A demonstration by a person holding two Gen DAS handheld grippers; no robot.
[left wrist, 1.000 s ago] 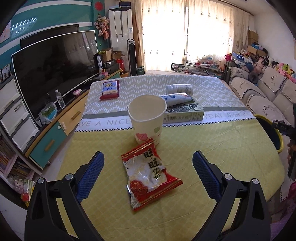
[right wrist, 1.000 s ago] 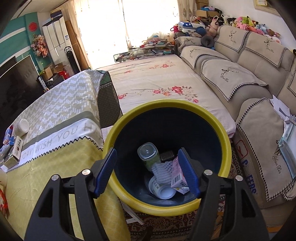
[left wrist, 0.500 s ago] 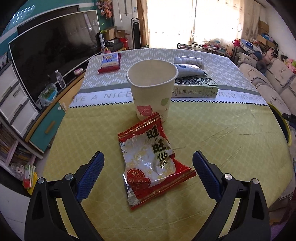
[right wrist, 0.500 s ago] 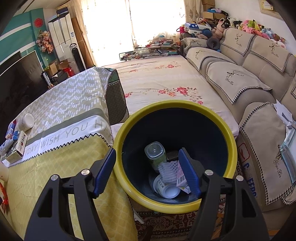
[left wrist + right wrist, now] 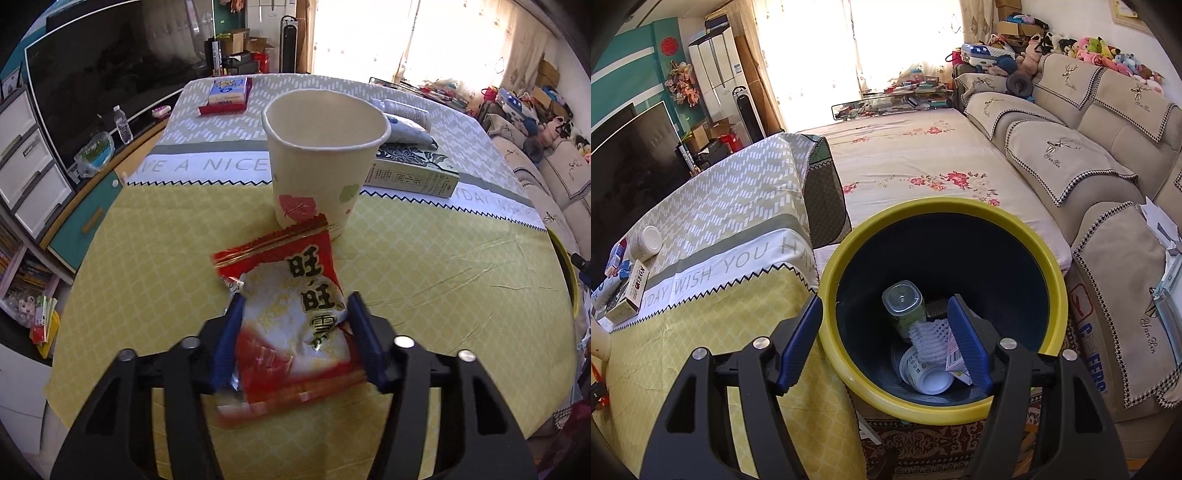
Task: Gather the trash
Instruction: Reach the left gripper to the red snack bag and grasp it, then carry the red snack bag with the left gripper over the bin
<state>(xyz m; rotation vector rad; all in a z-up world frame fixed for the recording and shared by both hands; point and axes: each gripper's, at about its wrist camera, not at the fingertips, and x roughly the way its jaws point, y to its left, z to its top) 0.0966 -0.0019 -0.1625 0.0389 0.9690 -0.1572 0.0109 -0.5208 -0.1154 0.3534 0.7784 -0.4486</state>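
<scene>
With a bottle, a tub and netting already in the bin (image 5: 938,206) beside the desk's edge, my left jaws (image 5: 293,328) are closing around the snack wrapper (image 5: 291,314) near the desk's front edge, my right jaws (image 5: 884,332) part-open and empty, the paper cup (image 5: 321,155) left.

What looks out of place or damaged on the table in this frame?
The paper cup has a dented, out-of-round rim. The red snack wrapper lies crumpled and askew against the cup's base, between the closing left tongs. Nothing is spilled.
</scene>
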